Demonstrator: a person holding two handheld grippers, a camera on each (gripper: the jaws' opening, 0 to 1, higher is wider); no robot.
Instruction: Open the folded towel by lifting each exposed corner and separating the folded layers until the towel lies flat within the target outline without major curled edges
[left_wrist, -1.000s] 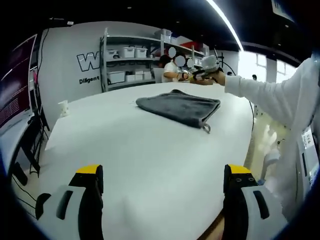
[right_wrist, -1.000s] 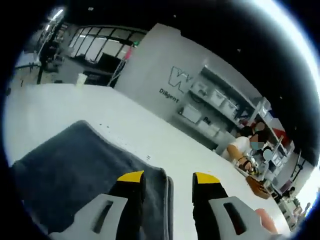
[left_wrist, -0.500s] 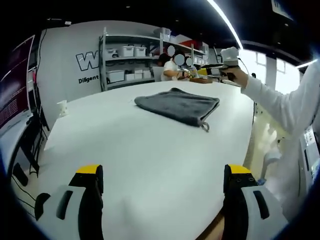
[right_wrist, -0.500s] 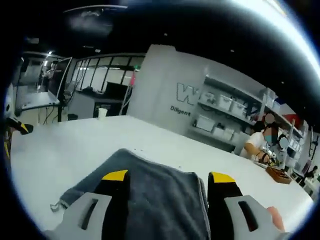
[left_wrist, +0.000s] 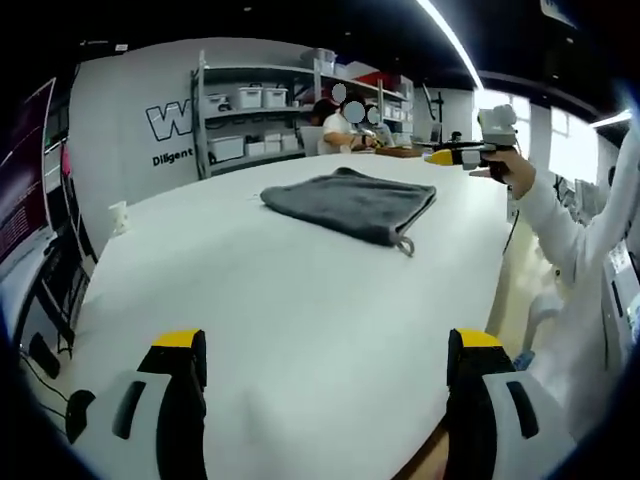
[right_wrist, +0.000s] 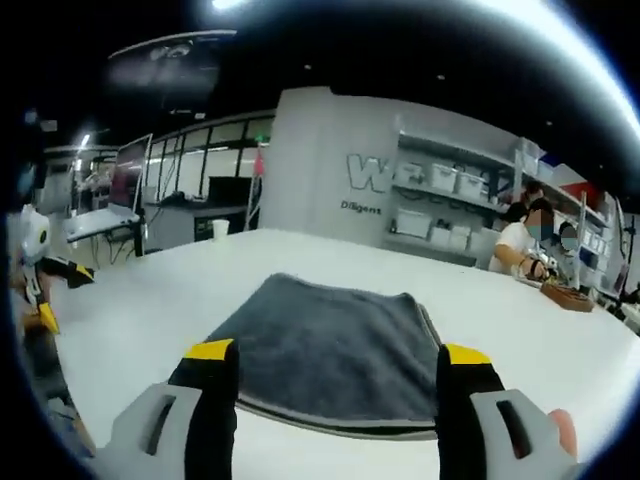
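A dark grey folded towel lies flat on the white table, with a small hanging loop at its near corner. My left gripper is open, low over the table's near edge and well short of the towel. In the right gripper view the towel sits just beyond my right gripper, whose jaws stand wide open with nothing between them. A hand in a white sleeve holds the right gripper in the air past the towel's right side. The left gripper appears at the far left.
A small white cup stands near the table's left edge. Behind the table are shelves with white bins, a lettered wall and a seated person. A brown tray lies at the table's far end.
The right gripper has pulled back from over the towel, levelled out, and its jaws have spread wider. In the left gripper view it has swung to the right. The towel has not moved.
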